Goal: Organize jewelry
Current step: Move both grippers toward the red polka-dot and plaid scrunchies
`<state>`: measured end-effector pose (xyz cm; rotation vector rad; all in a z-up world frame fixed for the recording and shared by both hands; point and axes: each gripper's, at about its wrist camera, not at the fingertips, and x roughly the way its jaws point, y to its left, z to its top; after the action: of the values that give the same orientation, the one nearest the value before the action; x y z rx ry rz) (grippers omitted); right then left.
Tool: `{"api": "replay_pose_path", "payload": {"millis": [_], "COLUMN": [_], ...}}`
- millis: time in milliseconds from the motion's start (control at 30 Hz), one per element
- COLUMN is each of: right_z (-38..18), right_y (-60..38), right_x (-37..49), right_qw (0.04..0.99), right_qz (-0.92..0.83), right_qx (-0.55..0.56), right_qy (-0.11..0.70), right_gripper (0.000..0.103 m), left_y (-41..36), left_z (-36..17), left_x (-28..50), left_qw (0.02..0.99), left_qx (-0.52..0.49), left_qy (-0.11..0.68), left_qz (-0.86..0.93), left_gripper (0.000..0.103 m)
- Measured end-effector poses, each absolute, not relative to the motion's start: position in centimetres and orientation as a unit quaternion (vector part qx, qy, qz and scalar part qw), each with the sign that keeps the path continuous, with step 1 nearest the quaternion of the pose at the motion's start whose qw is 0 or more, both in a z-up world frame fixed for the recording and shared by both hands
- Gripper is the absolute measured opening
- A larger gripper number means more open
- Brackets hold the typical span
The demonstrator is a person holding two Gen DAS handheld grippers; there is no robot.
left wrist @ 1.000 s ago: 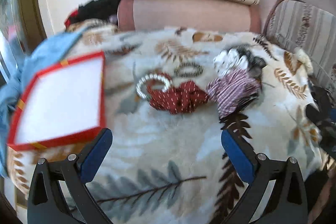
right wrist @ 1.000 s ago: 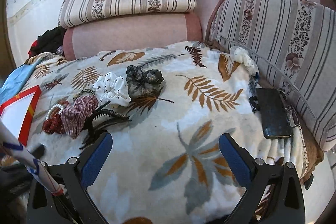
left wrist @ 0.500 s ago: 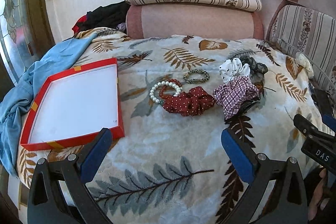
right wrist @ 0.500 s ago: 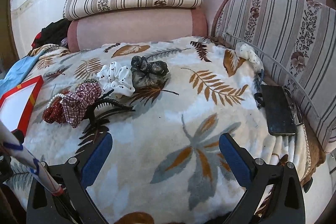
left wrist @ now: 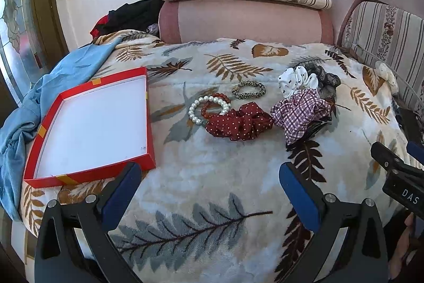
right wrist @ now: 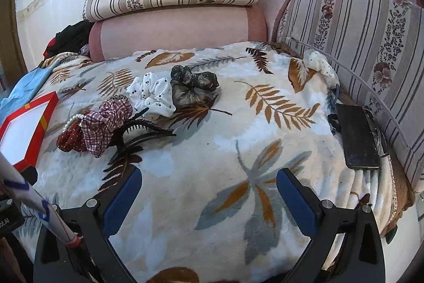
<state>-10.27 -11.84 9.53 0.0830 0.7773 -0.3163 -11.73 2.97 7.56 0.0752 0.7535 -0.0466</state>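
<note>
both grippers hang low over the near edge of the leaf-print blanket (left wrist: 212, 177), nothing picked up yet. the left gripper (left wrist: 209, 192) has its jaws spread wide and empty, and so has the right gripper (right wrist: 209, 195).

the jewelry sits in a loose cluster mid-blanket: a pearl bracelet (left wrist: 208, 108) overlapping a red bead bracelet (left wrist: 212, 104), a small leopard-print band (left wrist: 248, 90) just behind them, then a red dotted scrunchie (left wrist: 239, 121) touching the pearls, a plaid scrunchie (left wrist: 300, 110), a white scrunchie (left wrist: 296, 80) and a dark sheer one (right wrist: 193, 86). a black claw clip (right wrist: 140, 134) pokes out from under the plaid one. the red box (left wrist: 90, 123) lies open and bare to the left of the cluster, near but apart from it.

i'd say the first pick is about to start, and the left gripper looks best placed. the pearls are the nearest piece to the box, but they overlap the red beads and touch the dotted scrunchie, so a pinch should close across one strand on its free left side and lift straight up, or the neighbours drag along.

there's open blanket between the grippers and the cluster, and a clear lane over to the box. its raised rim needs clearing from above. on the right, a dark phone (right wrist: 359, 139) lies by the striped cushion (right wrist: 371, 44), well out of the way.
</note>
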Motion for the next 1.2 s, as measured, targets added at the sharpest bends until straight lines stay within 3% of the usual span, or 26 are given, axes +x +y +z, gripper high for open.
{"api": "replay_pose_path", "payload": {"millis": [767, 833, 900, 1200], "right_z": [9.5, 9.4, 9.4, 10.2], "right_y": [-12.0, -11.9, -11.6, -8.9], "right_x": [-10.6, -10.4, -10.2, -7.4], "right_qw": [0.918, 0.919, 0.918, 0.919], "right_qz": [-0.111, -0.096, -0.072, 0.018], "right_qx": [0.077, 0.083, 0.094, 0.116], "right_qy": [0.373, 0.375, 0.378, 0.377], "right_gripper": [0.099, 0.082, 0.074, 0.069], "left_y": [5.8, 6.4, 6.9, 7.4], "left_z": [8.0, 7.9, 7.8, 6.7], "left_x": [-11.6, -11.4, -11.1, -10.8], "left_qw": [0.938, 0.939, 0.939, 0.943], "left_qx": [0.028, 0.023, 0.016, 0.009], "left_qy": [0.345, 0.343, 0.342, 0.33], "left_qz": [-0.016, -0.019, -0.024, -0.039], "left_gripper": [0.103, 0.103, 0.103, 0.103]}}
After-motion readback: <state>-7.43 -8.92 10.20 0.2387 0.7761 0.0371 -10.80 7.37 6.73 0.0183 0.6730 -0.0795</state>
